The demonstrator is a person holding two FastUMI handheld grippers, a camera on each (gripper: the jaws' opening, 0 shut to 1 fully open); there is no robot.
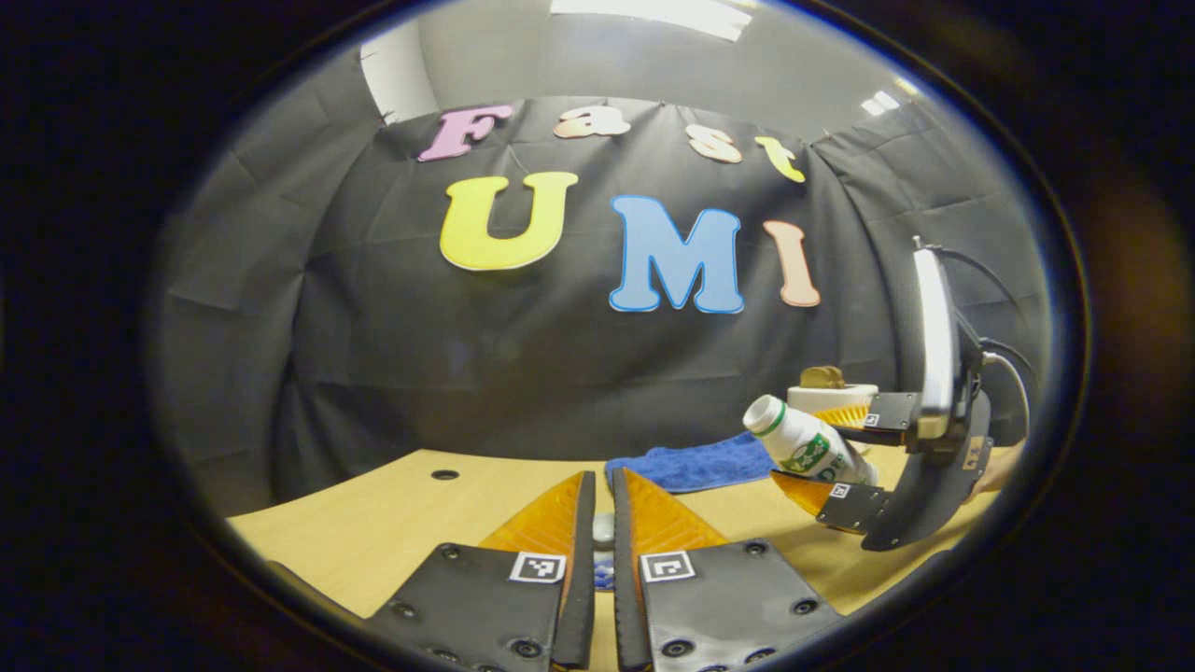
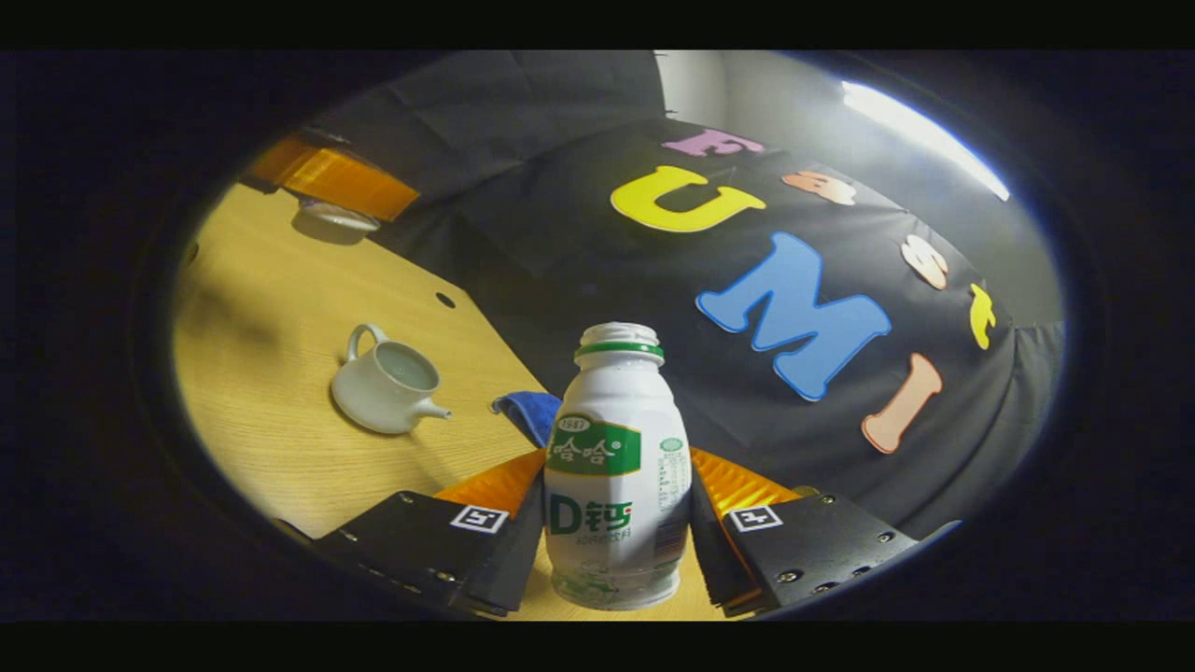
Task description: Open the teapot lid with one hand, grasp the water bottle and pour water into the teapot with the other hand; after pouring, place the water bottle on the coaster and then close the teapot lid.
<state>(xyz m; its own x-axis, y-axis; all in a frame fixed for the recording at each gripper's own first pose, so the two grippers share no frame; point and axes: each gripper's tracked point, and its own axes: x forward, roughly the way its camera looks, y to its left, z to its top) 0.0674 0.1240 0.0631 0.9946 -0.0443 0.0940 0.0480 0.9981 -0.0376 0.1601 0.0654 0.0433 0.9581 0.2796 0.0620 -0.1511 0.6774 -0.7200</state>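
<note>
My left gripper (image 1: 602, 481) is shut on the small white teapot lid (image 1: 603, 529), held up above the table. From the right gripper view, that gripper (image 2: 329, 182) hangs at the far left with the lid (image 2: 338, 217) under its fingers. The white teapot (image 2: 387, 383) stands open on the wooden table, its spout pointing toward the blue cloth mat (image 2: 523, 411). My right gripper (image 2: 616, 462) is shut on a white water bottle (image 2: 611, 485) with a green label and no cap. In the left gripper view the bottle (image 1: 803, 443) is tilted, mouth up-left, in the right gripper (image 1: 820, 455).
The blue cloth mat (image 1: 686, 464) lies at the back of the table (image 1: 392, 523) near the wall. A white object with a brown top (image 1: 831, 385) stands behind the right gripper. A small dark hole (image 1: 444, 474) marks the tabletop.
</note>
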